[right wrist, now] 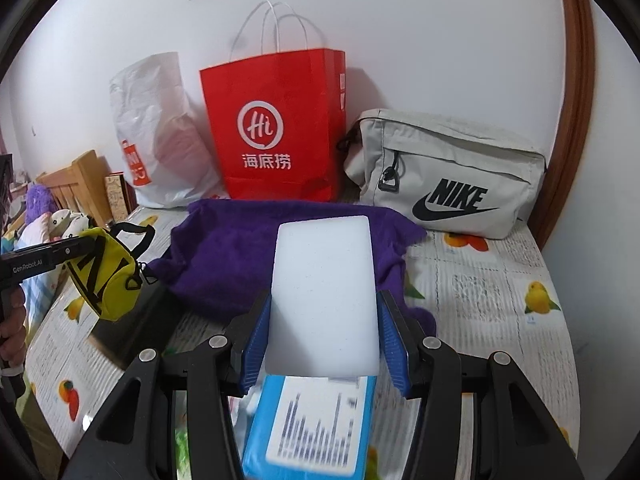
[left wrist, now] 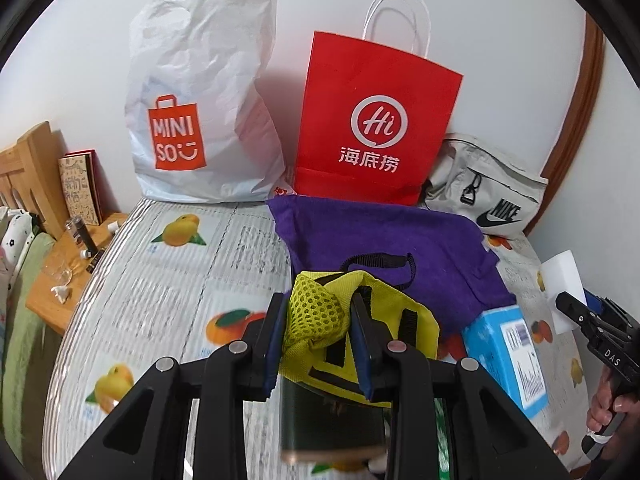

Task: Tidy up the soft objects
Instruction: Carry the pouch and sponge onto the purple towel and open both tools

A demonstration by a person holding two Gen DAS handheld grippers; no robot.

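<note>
Pinching a yellow mesh pouch (left wrist: 320, 320), the left tool (left wrist: 318, 340) mirrors the right tool (right wrist: 324, 344) squeezing a white foam block (right wrist: 326, 296).

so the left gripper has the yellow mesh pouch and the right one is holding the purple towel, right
Not quite. The left gripper does hold the yellow mesh pouch, but the right gripper is clamped on a white sponge block, as the right wrist view shows. The purple towel lies on the table behind it.

Home bedroom: wooden bed frame (left wrist: 30, 164), nightstand (left wrist: 68, 276) with small clutter, stuffed toys (right wrist: 40, 200), shopping bags (left wrist: 376, 120) against a plain white wall (left wrist: 500, 40), fruit-print table (left wrist: 168, 280).
</note>
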